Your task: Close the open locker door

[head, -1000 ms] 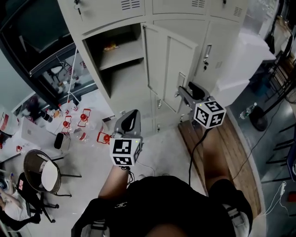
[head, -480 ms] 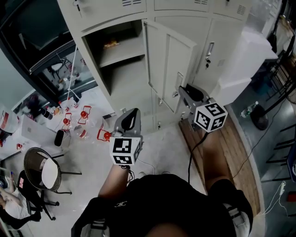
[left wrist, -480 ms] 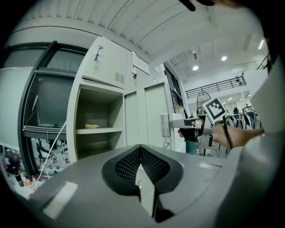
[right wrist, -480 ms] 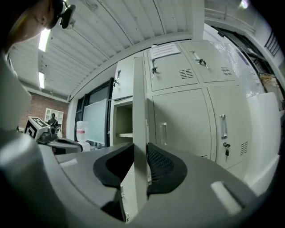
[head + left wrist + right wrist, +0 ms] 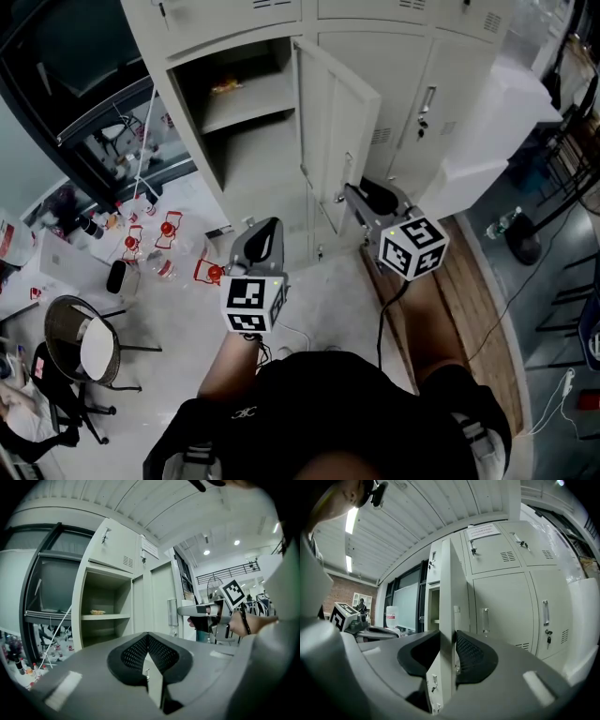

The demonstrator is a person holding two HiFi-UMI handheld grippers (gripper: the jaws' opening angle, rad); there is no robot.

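The grey locker door (image 5: 339,117) stands ajar, hinged at its left side beside the open compartment (image 5: 246,141). My right gripper (image 5: 352,194) has the door's free edge (image 5: 446,616) between its pads, just by the handle, and the pads press on it. Its jaws are opening slightly. In the right gripper view the right gripper (image 5: 447,641) straddles that thin edge. My left gripper (image 5: 265,234) hangs low in front of the lockers, shut and empty. In its own view, the left gripper (image 5: 148,637) points at the compartment's shelf (image 5: 105,616).
A small packet (image 5: 225,88) lies on the locker shelf. Red-capped items (image 5: 169,231) and bottles litter the floor at left, near a round chair (image 5: 86,349). A wooden platform (image 5: 459,309) runs under the lockers at right. White boxes (image 5: 502,122) stand beside them.
The right gripper closed on the door's edge and moved left with it. The door has swung partway toward the locker front. The left gripper has hardly moved.
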